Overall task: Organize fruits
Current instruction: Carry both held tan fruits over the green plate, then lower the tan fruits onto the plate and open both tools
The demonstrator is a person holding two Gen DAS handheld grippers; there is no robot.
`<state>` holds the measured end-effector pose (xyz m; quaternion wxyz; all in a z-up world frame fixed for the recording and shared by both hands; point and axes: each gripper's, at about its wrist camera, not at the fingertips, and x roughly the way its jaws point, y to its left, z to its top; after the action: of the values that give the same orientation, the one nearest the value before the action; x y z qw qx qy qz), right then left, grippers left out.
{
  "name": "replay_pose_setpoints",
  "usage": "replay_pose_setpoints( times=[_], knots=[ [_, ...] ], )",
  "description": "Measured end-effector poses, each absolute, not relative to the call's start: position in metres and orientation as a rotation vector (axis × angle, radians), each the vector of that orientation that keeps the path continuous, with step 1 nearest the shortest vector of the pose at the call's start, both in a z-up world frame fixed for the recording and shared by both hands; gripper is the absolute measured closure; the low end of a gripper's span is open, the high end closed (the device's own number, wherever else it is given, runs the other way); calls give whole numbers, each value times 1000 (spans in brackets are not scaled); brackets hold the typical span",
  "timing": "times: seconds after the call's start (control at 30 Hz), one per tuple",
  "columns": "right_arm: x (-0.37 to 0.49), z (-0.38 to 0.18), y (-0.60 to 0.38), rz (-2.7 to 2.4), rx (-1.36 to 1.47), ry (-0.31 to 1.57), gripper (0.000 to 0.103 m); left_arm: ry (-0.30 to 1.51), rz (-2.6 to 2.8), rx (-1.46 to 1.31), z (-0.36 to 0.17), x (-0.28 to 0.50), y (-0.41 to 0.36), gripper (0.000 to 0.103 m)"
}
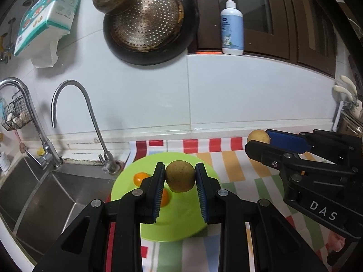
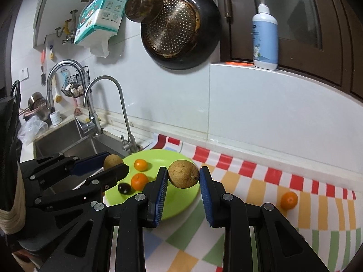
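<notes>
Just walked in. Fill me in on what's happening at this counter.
A person is sorting fruit with two handheld grippers. The left gripper is shut on a round brownish fruit, and the right gripper is shut on another one; both are held above the green plate. The plate already holds two oranges and a dark plum. One more orange waits on the checkered cloth.

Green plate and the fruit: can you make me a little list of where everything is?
plate: green plate on checked cloth, beside sink
on plate: two oranges, one dark fruit
off plate: one orange on cloth
left gripper: shut on a brown fruit
right gripper: shut on a tan fruit
</notes>
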<state>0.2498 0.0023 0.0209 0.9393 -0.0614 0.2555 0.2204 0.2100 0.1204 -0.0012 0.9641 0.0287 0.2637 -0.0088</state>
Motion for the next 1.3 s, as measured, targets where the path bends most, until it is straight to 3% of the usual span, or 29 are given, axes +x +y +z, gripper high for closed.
replay_pose_setpoints(
  times=[1.3],
  knots=[
    [385, -76, 70, 510, -143, 812, 73, 784, -61, 72, -82, 338, 172, 75]
  ],
)
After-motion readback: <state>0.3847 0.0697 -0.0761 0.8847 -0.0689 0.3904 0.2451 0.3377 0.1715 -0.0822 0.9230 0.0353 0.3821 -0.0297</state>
